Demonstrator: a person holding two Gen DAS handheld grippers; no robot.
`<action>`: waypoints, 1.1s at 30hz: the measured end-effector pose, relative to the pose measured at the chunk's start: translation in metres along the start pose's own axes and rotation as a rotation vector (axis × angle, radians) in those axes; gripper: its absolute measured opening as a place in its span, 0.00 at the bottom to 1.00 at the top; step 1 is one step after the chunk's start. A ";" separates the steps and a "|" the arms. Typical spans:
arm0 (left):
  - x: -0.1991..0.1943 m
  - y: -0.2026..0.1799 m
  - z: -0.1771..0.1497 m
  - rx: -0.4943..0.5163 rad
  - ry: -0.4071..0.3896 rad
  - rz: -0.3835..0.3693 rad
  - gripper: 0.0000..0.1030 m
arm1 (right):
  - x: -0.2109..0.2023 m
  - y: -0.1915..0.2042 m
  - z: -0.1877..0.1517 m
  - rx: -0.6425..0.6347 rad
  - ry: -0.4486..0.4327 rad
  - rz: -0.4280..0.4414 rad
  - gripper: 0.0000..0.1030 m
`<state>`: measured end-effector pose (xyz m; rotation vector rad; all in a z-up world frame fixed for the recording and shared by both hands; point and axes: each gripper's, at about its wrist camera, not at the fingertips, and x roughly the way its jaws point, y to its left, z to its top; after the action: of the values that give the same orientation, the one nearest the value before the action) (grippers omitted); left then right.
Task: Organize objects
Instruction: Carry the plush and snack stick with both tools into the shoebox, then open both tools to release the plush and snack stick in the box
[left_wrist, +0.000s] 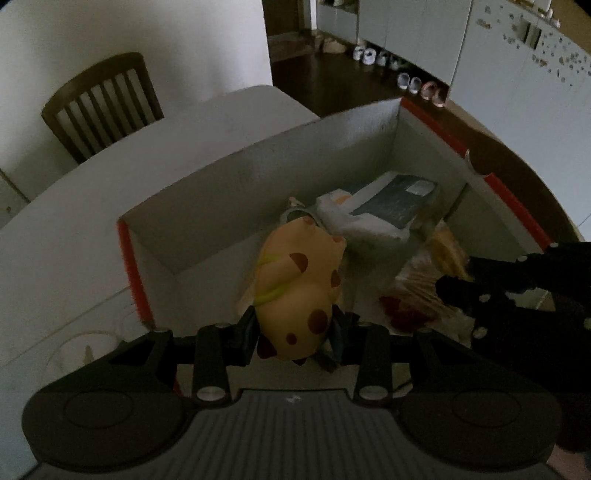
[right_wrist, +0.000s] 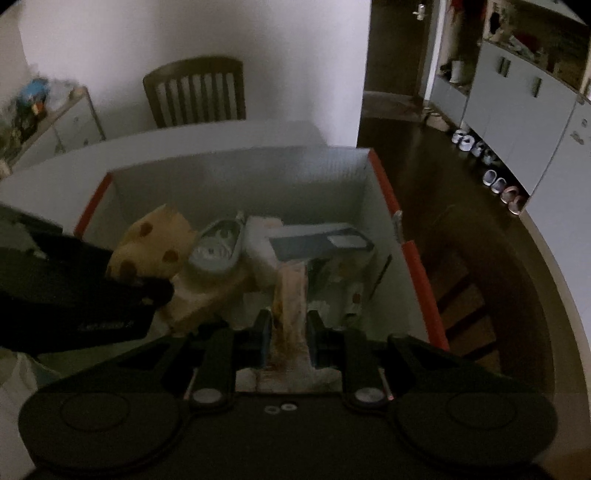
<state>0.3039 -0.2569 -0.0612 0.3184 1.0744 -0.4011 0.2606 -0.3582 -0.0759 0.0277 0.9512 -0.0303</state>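
Observation:
A white cardboard box (left_wrist: 229, 192) with orange-red edges stands on a white table. My left gripper (left_wrist: 295, 332) is shut on a yellow plush toy with brown spots (left_wrist: 299, 284) and holds it over the box's near left part. In the right wrist view my right gripper (right_wrist: 288, 328) is shut on a clear snack packet with tan contents (right_wrist: 290, 295), held over the box (right_wrist: 236, 173). Down in the box lie a small grey shoe (right_wrist: 218, 251), a white wrapped item (right_wrist: 258, 243) and a dark flat book (right_wrist: 317, 242). The plush toy (right_wrist: 155, 240) and the left gripper's body show at that view's left.
A dark wooden chair (right_wrist: 195, 92) stands behind the table (left_wrist: 74, 221) against a white wall. To the right the table edge drops to a dark floor with a row of shoes (right_wrist: 491, 173) along pale cabinets. A low shelf with clutter (right_wrist: 40, 110) sits at far left.

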 end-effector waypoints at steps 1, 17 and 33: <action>0.003 0.000 0.001 0.003 0.006 -0.002 0.37 | 0.002 0.000 0.000 -0.005 0.007 0.001 0.18; 0.026 -0.005 0.000 0.034 0.017 0.001 0.62 | 0.029 -0.001 -0.003 -0.059 0.072 -0.012 0.23; 0.011 0.005 -0.018 -0.029 -0.042 -0.065 0.74 | 0.011 -0.022 -0.010 -0.053 0.043 0.004 0.36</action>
<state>0.2971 -0.2466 -0.0787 0.2489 1.0505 -0.4475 0.2581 -0.3798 -0.0911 -0.0185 0.9943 -0.0011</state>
